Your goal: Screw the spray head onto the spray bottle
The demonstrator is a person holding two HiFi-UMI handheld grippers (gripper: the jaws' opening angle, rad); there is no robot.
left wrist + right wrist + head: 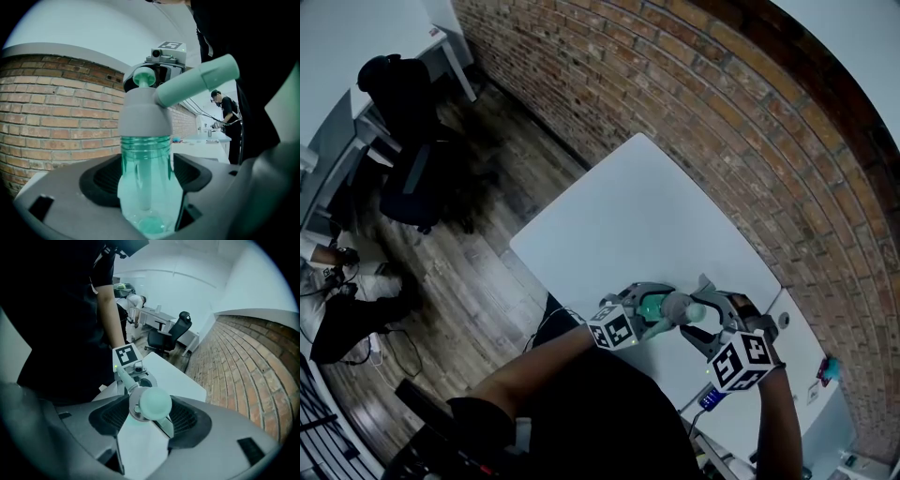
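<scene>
**Worktop** (637,206): white slab slanting through the centre of the head view, beside a brick wall (722,122). The assembly is worked in the air over its lower right part, not rested on it.

**Left gripper** (146,185): lower centre of its own view. The fingers are clamped on the bottle's body, likely to keep it from turning while the head is twisted.

**Right gripper** (150,417): the fingers stand apart on either side of the spray head and do not squeeze it, a stance that fits re-gripping between turns.

**Spray bottle** (145,154): translucent green, upright in the left gripper, with the dip tube visible inside.

**Spray head** (143,110): the grey collar sits over the bottle's neck and the mint nozzle angles to the upper right. How far it is threaded cannot be told.
</scene>
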